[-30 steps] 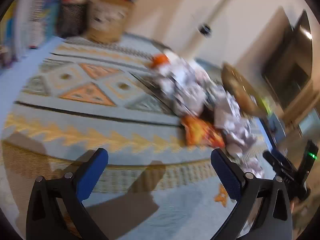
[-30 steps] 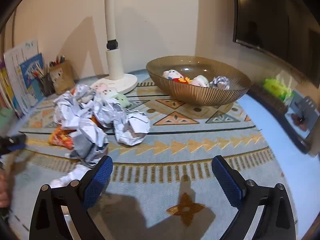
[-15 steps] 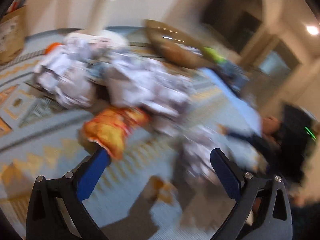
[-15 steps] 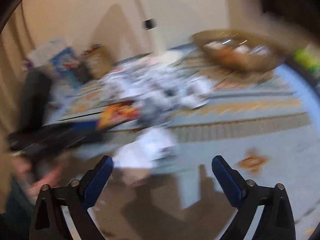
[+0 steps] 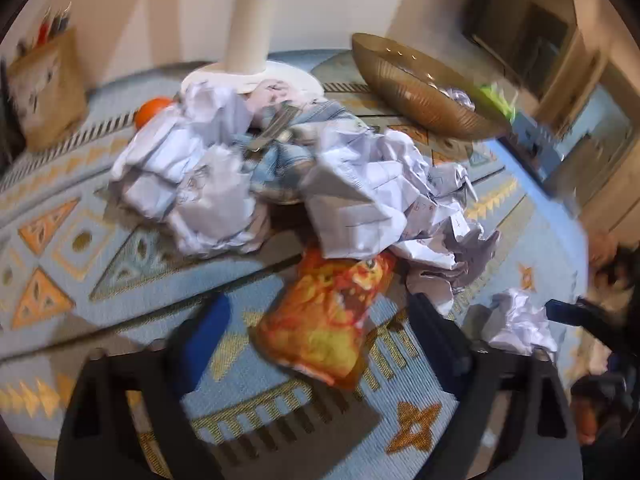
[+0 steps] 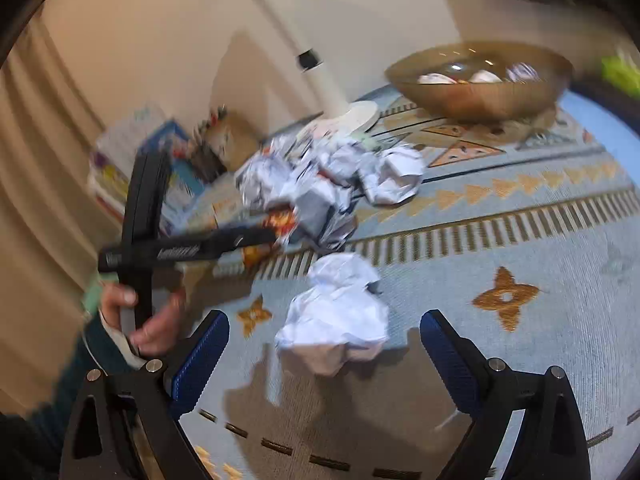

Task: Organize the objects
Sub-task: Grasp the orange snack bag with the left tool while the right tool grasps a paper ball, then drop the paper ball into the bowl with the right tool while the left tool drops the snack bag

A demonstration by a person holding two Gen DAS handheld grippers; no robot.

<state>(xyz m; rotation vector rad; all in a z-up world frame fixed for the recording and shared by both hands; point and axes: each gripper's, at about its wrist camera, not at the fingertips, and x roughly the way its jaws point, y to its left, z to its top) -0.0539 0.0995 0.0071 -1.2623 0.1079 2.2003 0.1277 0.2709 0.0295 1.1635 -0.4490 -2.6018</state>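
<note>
The orange snack bag (image 5: 326, 320) lies on the patterned rug (image 5: 100, 264) at the near edge of the crumpled paper pile (image 5: 360, 188), long axis running from the left gripper (image 5: 320, 344) toward the pile; its print is unreadable. Left jaws stand wide apart around it, empty. The right gripper (image 6: 324, 348), jaws wide apart, frames a loose paper ball (image 6: 336, 316). The brown bowl (image 6: 480, 92) sits behind.

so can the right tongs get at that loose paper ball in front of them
Probably yes: the right tongs are open, the paper ball lies alone on the rug just ahead, nothing between them.
</note>
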